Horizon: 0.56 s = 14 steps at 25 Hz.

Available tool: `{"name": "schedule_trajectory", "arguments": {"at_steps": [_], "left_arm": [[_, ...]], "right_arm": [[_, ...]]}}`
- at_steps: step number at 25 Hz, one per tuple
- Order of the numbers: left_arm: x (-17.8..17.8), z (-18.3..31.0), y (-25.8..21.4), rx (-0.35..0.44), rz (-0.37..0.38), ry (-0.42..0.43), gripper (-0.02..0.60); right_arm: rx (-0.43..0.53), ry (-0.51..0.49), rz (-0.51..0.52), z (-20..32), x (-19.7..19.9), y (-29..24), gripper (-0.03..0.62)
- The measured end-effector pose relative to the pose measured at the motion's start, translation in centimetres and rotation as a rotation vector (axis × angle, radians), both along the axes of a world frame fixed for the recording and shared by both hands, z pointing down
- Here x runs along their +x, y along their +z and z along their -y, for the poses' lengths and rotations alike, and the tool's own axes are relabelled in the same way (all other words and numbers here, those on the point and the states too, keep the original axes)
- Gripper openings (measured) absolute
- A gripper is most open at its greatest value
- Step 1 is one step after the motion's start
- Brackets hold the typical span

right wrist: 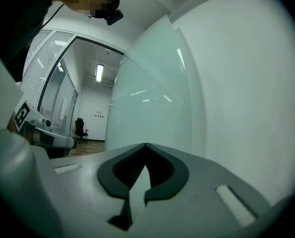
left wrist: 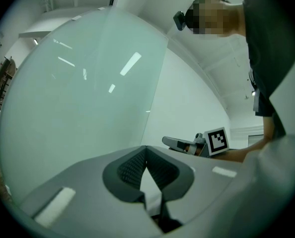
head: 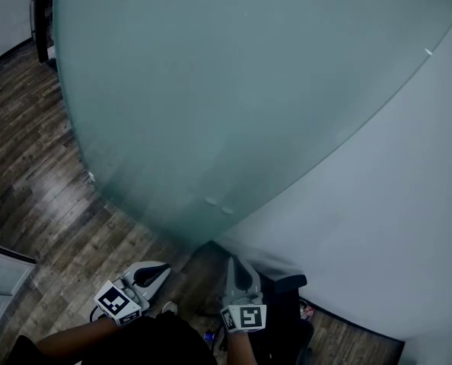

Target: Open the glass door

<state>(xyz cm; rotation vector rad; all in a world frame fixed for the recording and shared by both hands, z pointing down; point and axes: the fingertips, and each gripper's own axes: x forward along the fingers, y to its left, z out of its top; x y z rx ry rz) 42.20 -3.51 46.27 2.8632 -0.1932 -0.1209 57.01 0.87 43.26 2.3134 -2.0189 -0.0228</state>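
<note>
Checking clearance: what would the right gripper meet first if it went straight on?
The right gripper would likely meet the frosted greenish glass door first, close beside the white wall; depth unclear.

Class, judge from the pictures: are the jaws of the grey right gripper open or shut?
Shut. The right gripper view shows the grey right gripper with dark pads meeting at their tips, nothing between them.

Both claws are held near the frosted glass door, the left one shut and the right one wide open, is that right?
Not quite: the right claw is shut too, tips meeting on nothing, as the right gripper view shows. The rest stands.
</note>
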Motion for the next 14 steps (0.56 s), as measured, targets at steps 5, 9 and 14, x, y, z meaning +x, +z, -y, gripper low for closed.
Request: {"name": "schedule_trajectory", "arguments": {"at_steps": [5,9,14], "left_arm": [[0.0,0.3,-0.4,0.003,-0.006,-0.006,-0.002],[0.0,0.2,0.0,-0.024,-0.009,-0.009,-0.002],[-0.1,1.1,-0.1,-0.019,-0.018,-0.027,-0.002]], "right_arm": [[-0.002,0.002,-0.003,0.2,0.1,-0.6,0.0],[0.006,0.01,0.008,-0.2,0.4,-0.6,0.0],[0.028,0.0,0.038,1.0,0.6,-0.8,0.0]]}}
